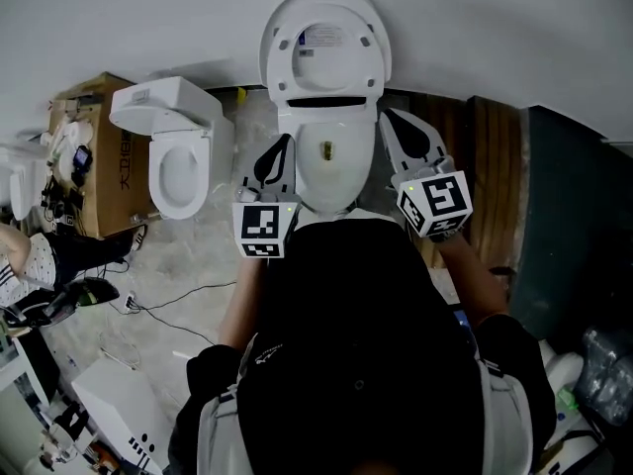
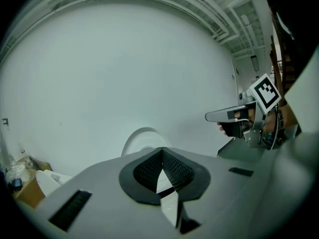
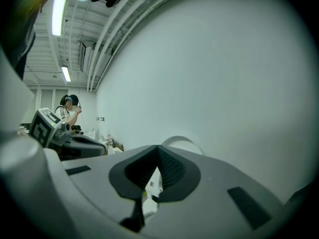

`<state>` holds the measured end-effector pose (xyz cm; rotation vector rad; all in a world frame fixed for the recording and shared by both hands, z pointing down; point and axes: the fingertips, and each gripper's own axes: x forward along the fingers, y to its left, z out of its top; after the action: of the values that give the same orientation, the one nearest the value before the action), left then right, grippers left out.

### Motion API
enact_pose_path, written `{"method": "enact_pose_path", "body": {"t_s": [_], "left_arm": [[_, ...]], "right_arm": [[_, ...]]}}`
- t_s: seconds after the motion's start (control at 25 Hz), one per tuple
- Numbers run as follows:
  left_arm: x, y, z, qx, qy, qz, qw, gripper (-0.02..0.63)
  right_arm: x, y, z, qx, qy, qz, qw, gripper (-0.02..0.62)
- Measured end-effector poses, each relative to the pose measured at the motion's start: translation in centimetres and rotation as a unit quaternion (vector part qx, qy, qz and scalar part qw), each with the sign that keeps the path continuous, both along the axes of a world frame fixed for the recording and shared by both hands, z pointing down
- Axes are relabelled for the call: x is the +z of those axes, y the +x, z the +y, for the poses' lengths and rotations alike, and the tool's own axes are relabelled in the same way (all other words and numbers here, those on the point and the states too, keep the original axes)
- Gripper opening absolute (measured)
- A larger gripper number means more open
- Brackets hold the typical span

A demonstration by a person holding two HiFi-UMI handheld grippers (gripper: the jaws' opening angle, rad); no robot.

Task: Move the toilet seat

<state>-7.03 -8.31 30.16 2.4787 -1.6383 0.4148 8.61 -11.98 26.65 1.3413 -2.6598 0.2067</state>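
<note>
The white toilet seat [image 1: 324, 43] stands raised against the wall together with its lid, and the bowl [image 1: 331, 161] below it is uncovered. My left gripper [image 1: 284, 142] is left of the bowl and my right gripper [image 1: 389, 117] is right of it; both are shut and hold nothing. In the left gripper view the shut jaws [image 2: 162, 153] point up at the wall, and the seat's rounded top [image 2: 144, 136] shows just above them. The right gripper view shows its shut jaws [image 3: 158, 151] below the seat's edge [image 3: 182, 142].
A second white toilet [image 1: 178, 156] stands to the left beside a cardboard box [image 1: 94, 156]. Cables [image 1: 148, 305] lie on the floor at left. Wooden boards [image 1: 485, 166] and a dark panel [image 1: 569, 216] close off the right. A person [image 3: 70, 108] stands far off.
</note>
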Motion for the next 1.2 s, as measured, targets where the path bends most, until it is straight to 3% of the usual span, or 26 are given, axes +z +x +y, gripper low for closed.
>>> {"method": "enact_pose_path", "body": {"t_s": [0.36, 0.56, 0.68, 1.2], "left_arm": [[-2.3, -2.9, 0.4, 0.028, 0.027, 0.022, 0.9990, 0.009], [-3.0, -5.3, 1.3, 0.077, 0.025, 0.015, 0.9966, 0.009], [-2.7, -7.0, 2.3, 0.095, 0.019, 0.020, 0.9951, 0.009], [-1.3, -14.6, 6.2, 0.119, 0.000, 0.047, 0.9918, 0.009]], "right_arm": [[-1.1, -1.4, 2.7, 0.060, -0.013, -0.030, 0.998, 0.014], [-2.6, -5.2, 4.6, 0.103, -0.011, -0.051, 0.993, 0.014], [-2.8, -7.8, 5.6, 0.112, 0.000, -0.037, 0.993, 0.014], [-2.1, -16.3, 10.3, 0.131, -0.009, -0.022, 0.991, 0.014]]}}
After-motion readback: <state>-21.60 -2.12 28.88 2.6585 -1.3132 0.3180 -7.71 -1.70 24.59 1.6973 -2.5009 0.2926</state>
